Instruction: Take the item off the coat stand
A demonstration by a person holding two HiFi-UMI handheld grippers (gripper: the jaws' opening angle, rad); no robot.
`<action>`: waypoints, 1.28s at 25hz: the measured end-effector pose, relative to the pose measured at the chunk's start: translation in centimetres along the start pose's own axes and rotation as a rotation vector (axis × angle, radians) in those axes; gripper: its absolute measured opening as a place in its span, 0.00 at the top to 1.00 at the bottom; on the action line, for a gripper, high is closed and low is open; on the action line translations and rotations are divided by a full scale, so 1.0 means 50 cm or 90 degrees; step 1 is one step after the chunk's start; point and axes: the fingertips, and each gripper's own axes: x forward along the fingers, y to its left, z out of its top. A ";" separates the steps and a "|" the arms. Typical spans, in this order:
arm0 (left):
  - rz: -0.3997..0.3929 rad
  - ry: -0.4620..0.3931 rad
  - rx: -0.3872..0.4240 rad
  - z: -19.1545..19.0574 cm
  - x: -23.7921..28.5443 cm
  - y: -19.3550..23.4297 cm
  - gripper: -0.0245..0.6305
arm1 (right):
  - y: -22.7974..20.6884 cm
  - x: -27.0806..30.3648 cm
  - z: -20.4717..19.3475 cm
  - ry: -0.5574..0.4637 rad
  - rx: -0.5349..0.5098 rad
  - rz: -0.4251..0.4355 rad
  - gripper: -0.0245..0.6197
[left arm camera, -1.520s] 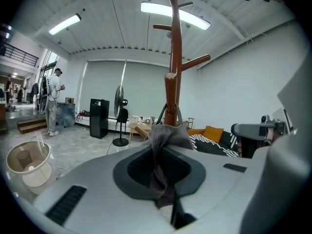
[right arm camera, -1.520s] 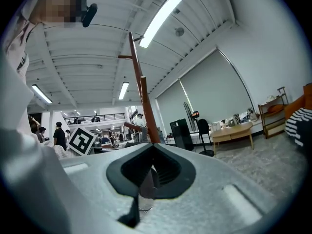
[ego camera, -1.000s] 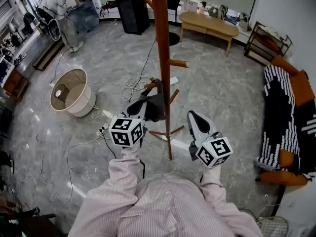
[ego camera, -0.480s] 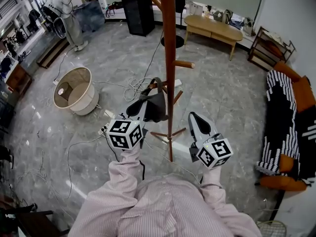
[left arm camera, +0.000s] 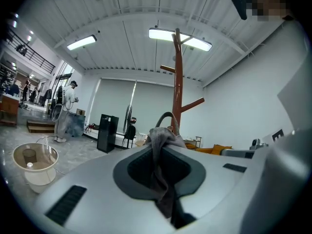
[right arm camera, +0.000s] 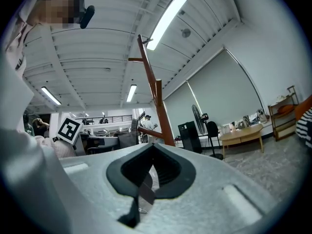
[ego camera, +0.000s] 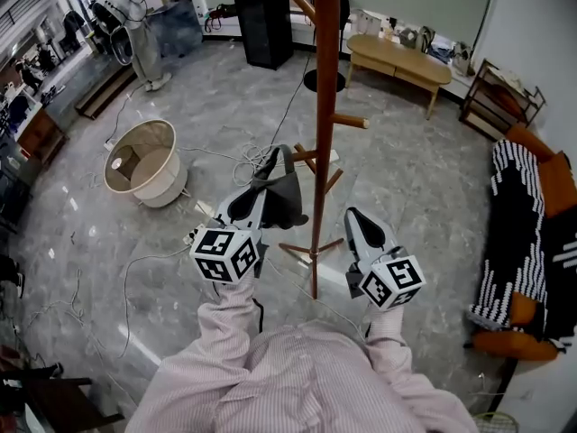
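Grey marble floor [ego camera: 424, 179], loose cables over it. Wooden coat stand [ego camera: 325, 106] upright at centre, directly ahead of the person.

Sofa [ego camera: 527, 215] with striped throw at right. Low table [ego camera: 397, 54] and black cabinet [ego camera: 261, 9] at the far wall. Round tub [ego camera: 144, 162] on its side at left. A second person [ego camera: 137, 14] stands far left.

Item: dark grey bag [ego camera: 287, 201], hanging on the left side of the pole. Its strap [ego camera: 288, 156] reaches up to a low peg [ego camera: 305, 158]; cannot tell whether it is clear of the peg.

Left gripper [ego camera: 266, 186] is clenched on the bag; grey fabric is pinched between its jaws.

Right gripper [ego camera: 354, 219] sits right of the pole, jaws together, nothing in them.
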 end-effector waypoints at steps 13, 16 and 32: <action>0.015 -0.014 -0.002 -0.018 -0.086 0.012 0.93 | 0.026 0.028 0.000 0.006 -0.010 0.024 0.95; 0.013 -0.010 -0.004 -0.031 -0.100 0.009 0.93 | 0.024 0.030 0.003 0.008 -0.014 0.024 0.95; 0.008 0.012 0.029 -0.076 -0.139 0.007 0.93 | -0.013 0.024 -0.006 0.023 -0.017 -0.004 0.95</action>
